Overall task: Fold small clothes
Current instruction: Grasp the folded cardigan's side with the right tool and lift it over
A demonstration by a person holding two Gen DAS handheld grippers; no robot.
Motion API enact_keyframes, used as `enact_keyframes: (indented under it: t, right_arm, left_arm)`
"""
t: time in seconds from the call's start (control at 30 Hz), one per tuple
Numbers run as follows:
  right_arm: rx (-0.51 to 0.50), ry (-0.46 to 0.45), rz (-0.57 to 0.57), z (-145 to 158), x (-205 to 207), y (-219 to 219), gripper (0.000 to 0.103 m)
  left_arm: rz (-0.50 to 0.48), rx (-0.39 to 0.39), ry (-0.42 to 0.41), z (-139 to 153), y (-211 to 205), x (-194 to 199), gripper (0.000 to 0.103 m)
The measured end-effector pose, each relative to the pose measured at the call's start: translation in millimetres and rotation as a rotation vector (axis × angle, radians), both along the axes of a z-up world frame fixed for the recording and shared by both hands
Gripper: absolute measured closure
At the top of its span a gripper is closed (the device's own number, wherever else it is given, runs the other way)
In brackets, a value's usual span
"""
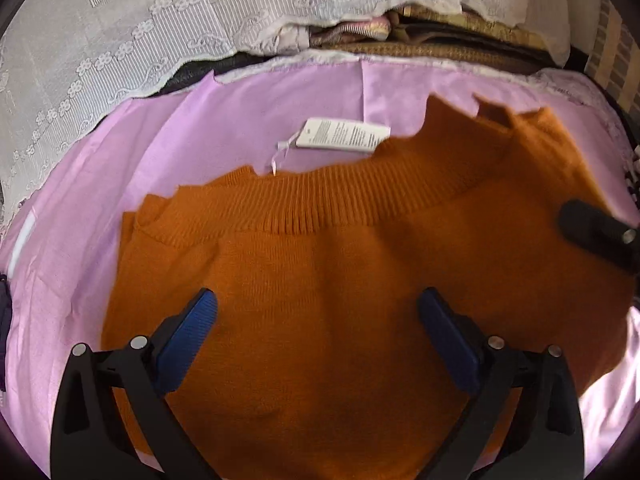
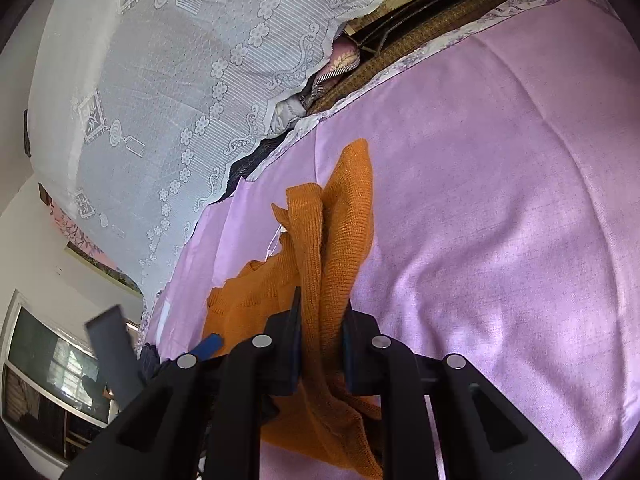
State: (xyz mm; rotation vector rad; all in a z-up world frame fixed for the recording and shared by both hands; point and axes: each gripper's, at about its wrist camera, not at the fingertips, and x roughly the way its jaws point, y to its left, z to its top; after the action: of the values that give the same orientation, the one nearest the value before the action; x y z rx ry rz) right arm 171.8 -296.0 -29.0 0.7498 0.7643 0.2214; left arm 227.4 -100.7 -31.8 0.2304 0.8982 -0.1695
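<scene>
Right tongs (image 2: 320, 344) pinch the orange sweater (image 1: 340, 280) — left tongs (image 1: 318, 312) spread above it.

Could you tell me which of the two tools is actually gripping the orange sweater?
The right tool: its pads pinch a bunched fold of the orange sweater. The left tool hangs open above the flat knit, gripping nothing.

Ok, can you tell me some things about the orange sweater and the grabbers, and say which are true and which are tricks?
1. The right gripper pinches a bunch of the orange sweater. True.
2. The left gripper is clamped shut on the sweater. False: its jaws are wide open above the knit.
3. The sweater lies on a green sheet. False: the sheet is pink.
4. A white tag lies beside the ribbed collar. True.
5. A white lace cloth hangs behind the bed. True.
</scene>
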Motion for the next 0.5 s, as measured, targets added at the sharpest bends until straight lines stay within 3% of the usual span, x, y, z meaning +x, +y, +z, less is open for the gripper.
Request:
enact_keyframes:
  t: [0.2, 0.5]
  right_arm:
    - [-0.005, -0.049, 0.036, 27.3, -3.0, 28.2, 0.087]
    - [-0.078, -0.074, 0.142, 67.1, 23.4, 115.7, 0.092]
  left_arm:
    - [-0.026, -0.122, -0.023, 27.3, 18.2, -5.8, 0.004]
    - [-0.013, -0.119, -0.117, 66.7, 66.0, -5.5, 0.004]
